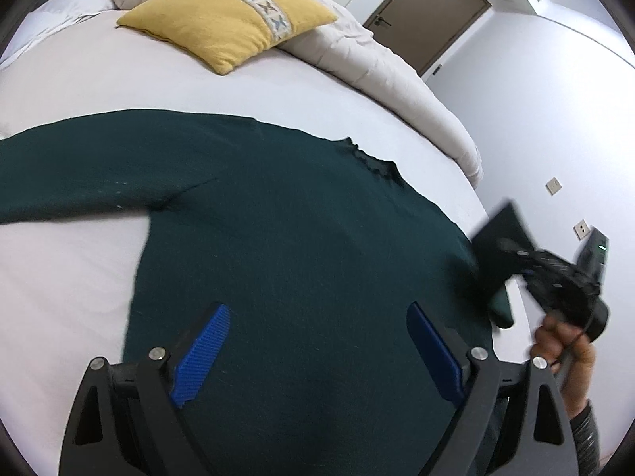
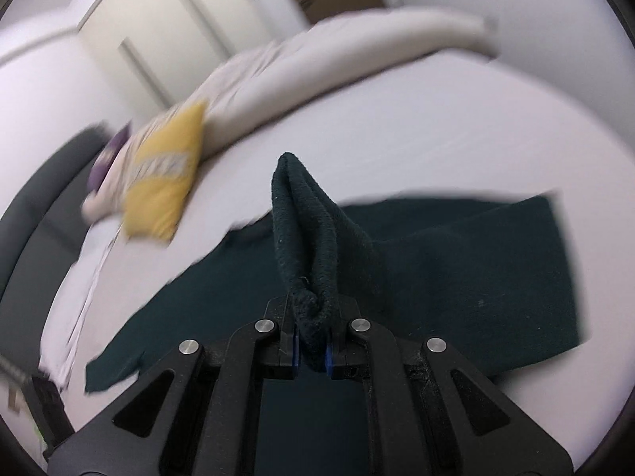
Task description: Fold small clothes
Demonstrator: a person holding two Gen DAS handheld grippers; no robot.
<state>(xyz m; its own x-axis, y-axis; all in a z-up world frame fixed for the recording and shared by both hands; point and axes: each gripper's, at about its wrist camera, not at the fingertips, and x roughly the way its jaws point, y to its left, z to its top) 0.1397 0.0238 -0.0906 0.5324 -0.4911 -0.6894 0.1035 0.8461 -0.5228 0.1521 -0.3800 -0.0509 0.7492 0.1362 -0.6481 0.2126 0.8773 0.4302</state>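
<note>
Sweater (image 1: 285, 214), dark green knit, lies spread flat on the white bed sheet (image 1: 278, 91), with one sleeve (image 1: 71, 174) stretched out to the left in the left wrist view and the neck opening toward the far right edge. The left gripper (image 1: 317, 341) hangs over the body of the sweater with its blue pads (image 1: 202, 353) wide apart and nothing between them. The right gripper (image 2: 311, 351) is clamped on a bunched fold of the sweater's cuff or edge (image 2: 305, 234), which stands up from the jaws in a narrow loop; the rest of the garment trails down to the bed behind it. In the left wrist view that gripper shows blurred at the right edge of the bed, held by a hand (image 1: 563, 349) in a striped sleeve, with dark cloth lifted off the sheet there. A yellow cushion (image 1: 230, 20) with a patterned band sits at the far side of the bed, against a rumpled beige duvet (image 1: 381, 63). A brown door (image 1: 428, 12) is in the wall beyond
</note>
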